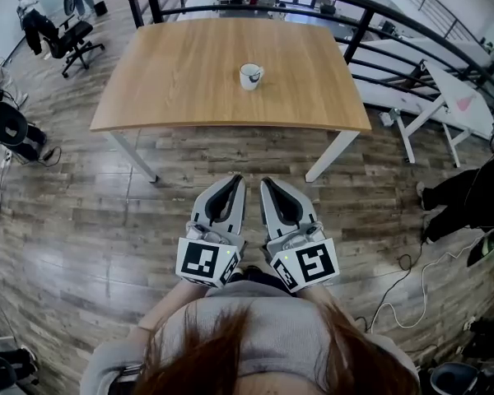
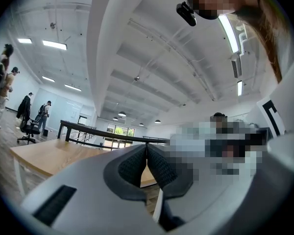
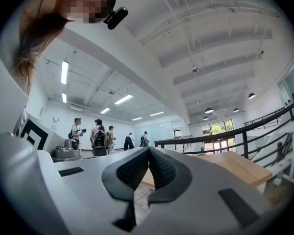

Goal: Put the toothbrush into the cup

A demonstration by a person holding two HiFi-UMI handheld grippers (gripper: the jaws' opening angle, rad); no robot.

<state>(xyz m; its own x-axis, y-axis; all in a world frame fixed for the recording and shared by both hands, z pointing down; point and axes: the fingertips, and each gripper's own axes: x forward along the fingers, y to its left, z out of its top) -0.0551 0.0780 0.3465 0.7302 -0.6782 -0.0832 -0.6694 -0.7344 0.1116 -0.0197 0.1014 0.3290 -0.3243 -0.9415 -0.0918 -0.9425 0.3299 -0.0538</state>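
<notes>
- The small white ceramic cup (image 1: 251, 76) stands upright on the light wooden rectangular table (image 1: 181, 81), about mid-depth and slightly right of the tabletop's centre
- It has a dark mark on the side facing the camera and a handle that seems to point right; it is too small in the head view to tell what its mouth holds
- The cup stands alone on the tabletop, well apart from every edge and from both grippers
- The table has white legs and stands on a grey-brown wood-plank floor (image 1: 82, 229)
- The left gripper (image 1: 233, 181) and the right gripper (image 1: 268, 181) are held side by side over the floor, just short of the table's near edge, both pointing level toward it
- In the left gripper view the two dark ribbed pads (image 2: 132, 165) of the left gripper (image 2: 146, 150) are pressed together at the tips with nothing between them
- In the right gripper view the right gripper (image 3: 148, 152) is likewise closed tip to tip and empty
- Each gripper carries a cube with black-and-white square markers (image 1: 204, 262) at its rear, close to the person's grey top (image 1: 255, 327)
- A curved black railing (image 1: 370, 19) runs behind the table, and a black office chair (image 1: 74, 38) stands off its far left corner
</notes>
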